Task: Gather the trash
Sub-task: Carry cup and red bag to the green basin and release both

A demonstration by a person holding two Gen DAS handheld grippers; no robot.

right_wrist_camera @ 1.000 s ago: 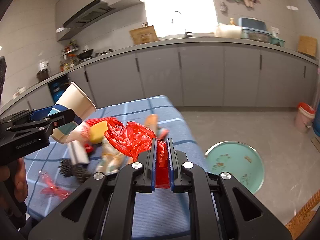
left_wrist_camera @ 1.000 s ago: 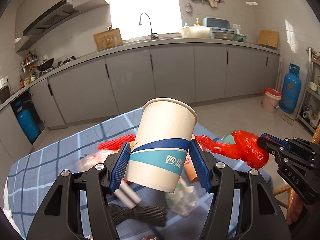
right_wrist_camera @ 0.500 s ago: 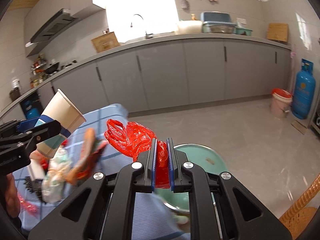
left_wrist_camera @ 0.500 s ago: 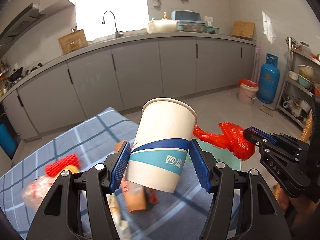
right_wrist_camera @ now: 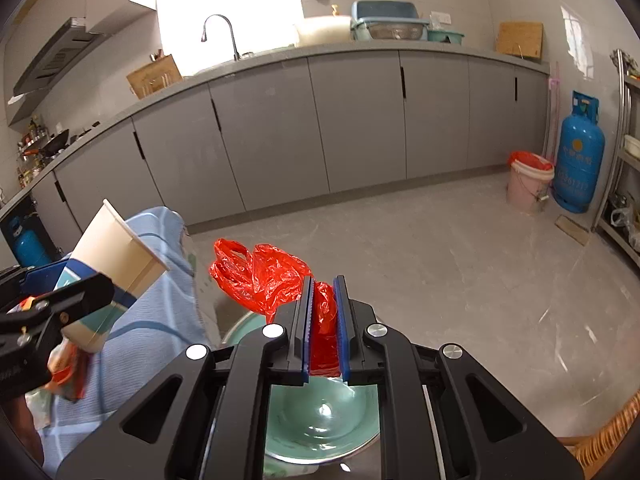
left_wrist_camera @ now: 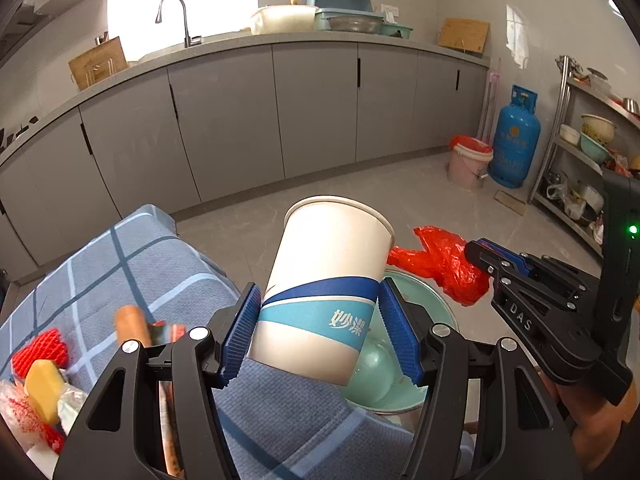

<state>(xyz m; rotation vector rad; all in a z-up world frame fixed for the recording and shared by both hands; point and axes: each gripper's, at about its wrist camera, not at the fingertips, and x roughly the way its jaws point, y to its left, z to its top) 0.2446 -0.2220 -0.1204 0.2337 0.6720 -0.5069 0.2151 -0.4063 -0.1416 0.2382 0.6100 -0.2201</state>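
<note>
While the green basin [right_wrist_camera: 320, 432] sits below, paper cup [left_wrist_camera: 328, 300] clamped in left hand-held gripper [left_wrist_camera: 320, 332], red bag [right_wrist_camera: 272, 280] seemingly pinched in right [right_wrist_camera: 324, 320].

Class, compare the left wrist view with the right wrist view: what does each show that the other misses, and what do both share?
Only the left wrist view shows the red foam netting and yellow piece on the blue checked cloth, and the metal shelf rack.

Only the right wrist view shows the range hood.

Both show the paper cup in the left tool, the red plastic bag pinched by the right tool, the green basin, the blue gas cylinder and the pink bucket.
</note>
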